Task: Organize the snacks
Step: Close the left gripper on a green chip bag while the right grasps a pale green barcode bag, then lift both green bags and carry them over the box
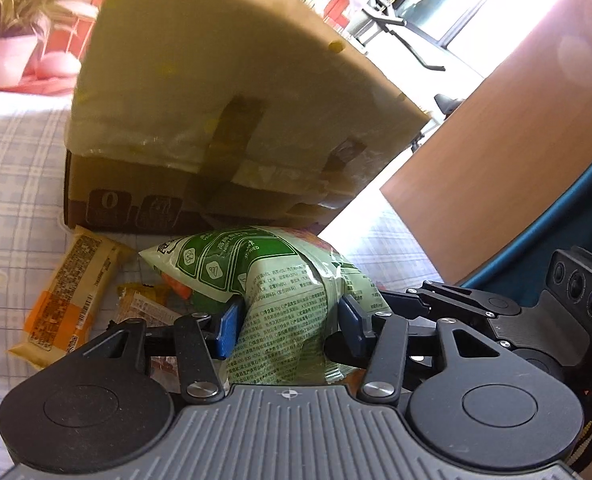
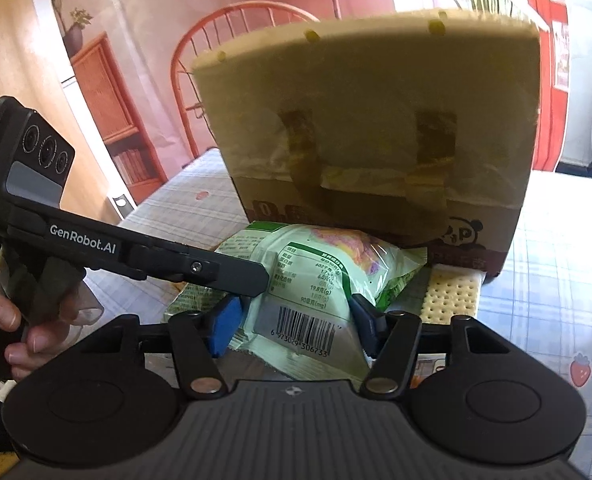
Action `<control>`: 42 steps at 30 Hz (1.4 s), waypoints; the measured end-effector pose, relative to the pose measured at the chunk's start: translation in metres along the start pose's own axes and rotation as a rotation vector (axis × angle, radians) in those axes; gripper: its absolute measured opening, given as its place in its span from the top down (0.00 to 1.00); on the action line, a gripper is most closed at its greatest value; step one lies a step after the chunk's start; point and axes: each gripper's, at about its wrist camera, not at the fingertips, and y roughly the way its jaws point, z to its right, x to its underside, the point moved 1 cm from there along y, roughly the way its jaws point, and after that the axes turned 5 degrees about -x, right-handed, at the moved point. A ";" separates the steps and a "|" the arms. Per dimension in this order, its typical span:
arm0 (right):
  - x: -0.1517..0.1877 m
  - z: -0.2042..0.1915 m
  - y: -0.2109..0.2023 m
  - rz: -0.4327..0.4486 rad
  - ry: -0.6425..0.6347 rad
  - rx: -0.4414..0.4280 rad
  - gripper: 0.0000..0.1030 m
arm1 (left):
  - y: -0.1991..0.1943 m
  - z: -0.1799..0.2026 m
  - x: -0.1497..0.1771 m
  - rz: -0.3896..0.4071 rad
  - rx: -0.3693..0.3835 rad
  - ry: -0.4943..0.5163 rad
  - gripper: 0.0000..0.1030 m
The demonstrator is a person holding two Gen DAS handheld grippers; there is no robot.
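A puffy green snack bag (image 1: 280, 292) lies on the checked tablecloth in front of a cardboard box (image 1: 224, 120) with a raised flap. My left gripper (image 1: 290, 322) has its blue pads on both sides of the bag and pinches it. In the right wrist view my right gripper (image 2: 296, 326) also clamps the same green bag (image 2: 315, 280) at its barcode end. The box (image 2: 375, 140) stands just behind. The left gripper's body (image 2: 96, 240) shows at the left there, held by a hand.
An orange wrapped bar (image 1: 68, 300) and a small brown packet (image 1: 144, 304) lie left of the bag. A cracker pack (image 2: 451, 296) lies at the box's foot. A wooden board (image 1: 515, 152) stands on the right. A red chair (image 2: 224, 60) stands beyond the table.
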 end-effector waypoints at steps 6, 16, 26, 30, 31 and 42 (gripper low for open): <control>-0.006 -0.021 -0.018 0.049 -0.039 -0.002 0.40 | -0.031 0.013 -0.001 0.051 -0.010 0.033 0.48; -0.026 -0.052 -0.050 0.142 -0.114 0.003 0.40 | -0.075 0.031 -0.013 0.159 0.004 0.094 0.48; -0.062 -0.074 -0.086 0.256 -0.185 0.002 0.40 | -0.118 0.061 -0.042 0.264 0.032 0.204 0.48; -0.080 -0.075 -0.091 0.275 -0.202 0.004 0.40 | -0.123 0.066 -0.053 0.279 0.030 0.211 0.48; -0.085 -0.074 -0.091 0.277 -0.206 0.004 0.40 | -0.124 0.067 -0.058 0.282 0.026 0.216 0.48; -0.157 -0.044 -0.072 0.298 -0.208 0.000 0.40 | -0.107 0.066 -0.135 0.291 0.000 0.201 0.48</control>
